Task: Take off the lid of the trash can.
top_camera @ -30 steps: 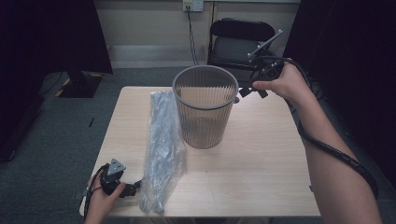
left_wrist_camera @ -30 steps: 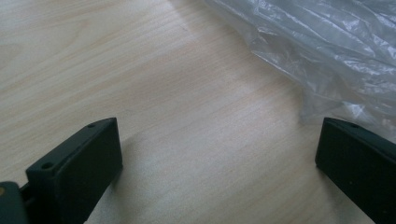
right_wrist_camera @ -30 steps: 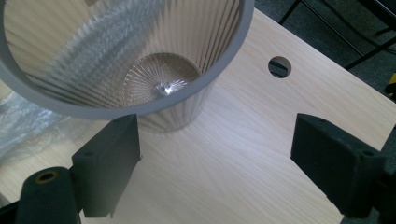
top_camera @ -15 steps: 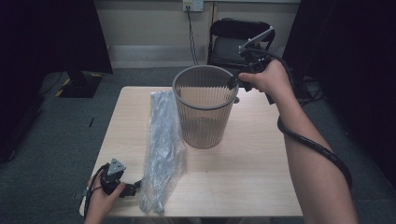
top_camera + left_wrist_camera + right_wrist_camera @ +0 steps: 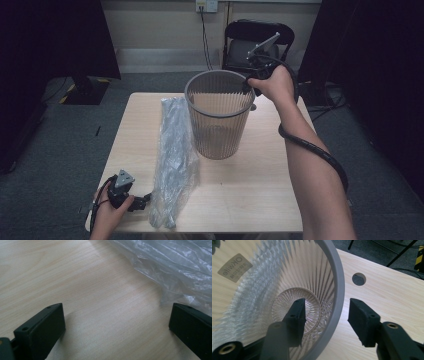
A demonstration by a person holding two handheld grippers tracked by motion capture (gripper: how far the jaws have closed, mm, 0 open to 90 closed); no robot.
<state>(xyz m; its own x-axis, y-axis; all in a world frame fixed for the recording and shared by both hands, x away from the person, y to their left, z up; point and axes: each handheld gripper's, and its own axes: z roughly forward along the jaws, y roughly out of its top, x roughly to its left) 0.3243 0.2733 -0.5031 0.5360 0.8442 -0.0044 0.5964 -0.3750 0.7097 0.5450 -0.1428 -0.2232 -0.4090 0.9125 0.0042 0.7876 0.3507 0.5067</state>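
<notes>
A grey ribbed waste basket [image 5: 218, 115] stands upright on the wooden table [image 5: 250, 190]. My right gripper [image 5: 249, 89] is at the basket's far right rim. In the right gripper view its jaws [image 5: 327, 302] straddle the rim [image 5: 338, 290], one inside and one outside. They have just been closing, and small gaps still show on both sides of the rim. A long clear plastic bag [image 5: 175, 150] lies flat to the left of the basket. My left gripper [image 5: 142, 201] rests open on the table at the bag's near end, with bare wood between its jaws [image 5: 115, 306] and the bag [image 5: 175, 265] at its right.
A black chair [image 5: 257, 42] stands behind the table, with cables along the wall and floor. The tabletop has a round hole [image 5: 359, 279] just beyond the basket. A label [image 5: 235, 266] shows through the basket's wall.
My right hand has moved left and down onto the basket's rim. The left hand, the bag and the basket have kept still.
</notes>
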